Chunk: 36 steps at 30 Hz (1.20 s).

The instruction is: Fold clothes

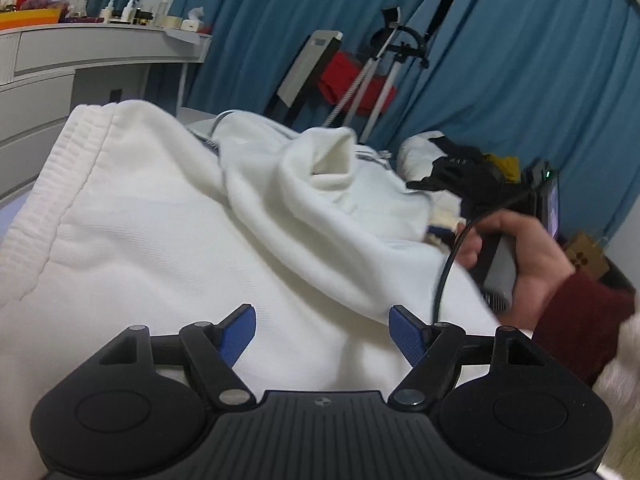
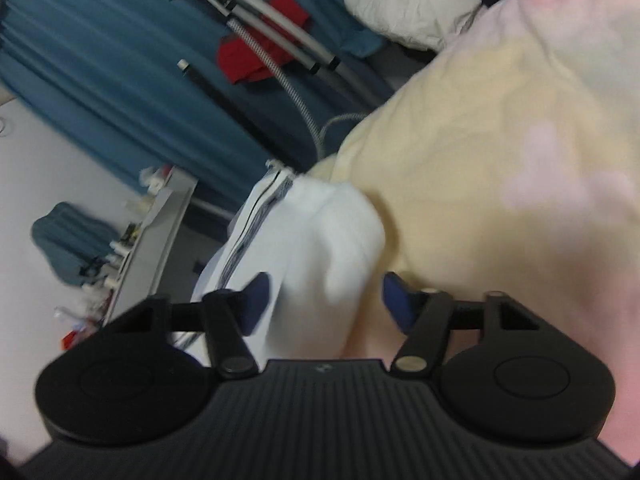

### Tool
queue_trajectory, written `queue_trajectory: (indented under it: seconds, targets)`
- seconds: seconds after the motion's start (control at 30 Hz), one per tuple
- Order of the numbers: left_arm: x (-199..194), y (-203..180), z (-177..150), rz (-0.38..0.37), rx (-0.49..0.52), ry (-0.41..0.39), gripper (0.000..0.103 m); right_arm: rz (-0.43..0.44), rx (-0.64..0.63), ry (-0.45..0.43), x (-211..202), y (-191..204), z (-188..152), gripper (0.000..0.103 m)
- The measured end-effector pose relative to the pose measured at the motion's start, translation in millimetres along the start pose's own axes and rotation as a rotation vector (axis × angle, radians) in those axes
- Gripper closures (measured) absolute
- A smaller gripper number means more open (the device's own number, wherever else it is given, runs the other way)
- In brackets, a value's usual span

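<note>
Left wrist view: left gripper (image 1: 322, 330) released, blue pads (image 1: 239, 330) spread wide above a white garment (image 1: 160, 220), no cloth between them. Garment spread across the foreground, ribbed hem (image 1: 60, 184) at upper left, a tube-like fold, perhaps a sleeve cuff (image 1: 334, 152), raised near centre. At right, a hand (image 1: 520, 248) in a dark red sleeve (image 1: 584, 320) wrapped around the grey handle of the right gripper, black cable (image 1: 448, 264) looping beside it. Beyond the garment, a heap of white and dark clothes (image 1: 448, 160). Behind, blue curtains (image 1: 500, 60), a garment steamer (image 1: 384, 68) on its stand with a red cloth (image 1: 344, 76) hanging on it, and a white desk (image 1: 80, 52) at upper left carrying bottles (image 1: 108, 8).

Right wrist view, blurred and rolled sideways: right gripper (image 2: 326, 300) with blue pads (image 2: 256, 300) either side of a bunched end of the white garment (image 2: 324, 240); left pad close against the cloth, right pad apart from it, so not clamped as far as the blur allows. Garment end lying on a pale yellow and pink blanket (image 2: 500, 140) that fills the right half of the view. White and dark bundle of clothes (image 2: 408, 0) at top; curtains (image 2: 100, 60), steamer (image 2: 260, 12) and desk (image 2: 160, 240) at left.
</note>
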<state>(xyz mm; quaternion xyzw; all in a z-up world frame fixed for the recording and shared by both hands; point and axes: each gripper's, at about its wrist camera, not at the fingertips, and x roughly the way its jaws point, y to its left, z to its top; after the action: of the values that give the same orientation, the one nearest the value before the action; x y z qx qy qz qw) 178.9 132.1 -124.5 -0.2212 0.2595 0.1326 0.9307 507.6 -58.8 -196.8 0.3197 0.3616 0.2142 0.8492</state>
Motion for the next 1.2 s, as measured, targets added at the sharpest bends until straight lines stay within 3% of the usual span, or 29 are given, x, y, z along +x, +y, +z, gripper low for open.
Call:
queue_trajectory:
  seconds: [0.03, 0.07, 0.2, 0.43, 0.6, 0.73, 0.83, 0.93, 1.2]
  targets:
    - [2.1, 4.0, -0.2, -0.005, -0.007, 0.001, 0.029, -0.017, -0.02, -0.012, 4.0, 3.9, 1.6, 0.075]
    - [4.3, 8.1, -0.3, -0.01, -0.014, 0.002, 0.03, -0.034, -0.041, -0.024, 8.0, 7.9, 3.3, 0.09]
    - [3.9, 12.6, 0.3, -0.03, -0.023, -0.017, 0.031, -0.011, -0.129, -0.124, -30.6, 19.7, 18.1, 0.093]
    - [0.3, -1.3, -7.2, -0.072, 0.05, -0.055, 0.031, -0.112, -0.351, -0.335, -173.0, 18.7, 91.9, 0.094]
    - [-0.2, -18.8, -14.4, -0.102, 0.134, -0.083, 0.03, -0.289, -0.397, -0.473, -268.5, -11.6, 169.7, 0.094]
    - [3.6, -29.8, -17.4, -0.108, 0.193, -0.099, 0.03, -0.506, -0.444, -0.548, -315.3, -43.7, 218.1, 0.094]
    - [6.8, -34.9, -17.3, -0.095, 0.233, -0.114, 0.029, -0.663, -0.446, -0.545, -331.8, -76.6, 241.1, 0.094]
    - [13.8, -35.2, -19.2, -0.082, 0.243, -0.09, 0.029, -0.766, -0.441, -0.528, -337.6, -108.4, 246.9, 0.094]
    - [13.9, -36.3, -30.4, -0.076, 0.271, -0.065, 0.029, -0.879, -0.314, -0.412, -310.2, -208.1, 208.4, 0.093]
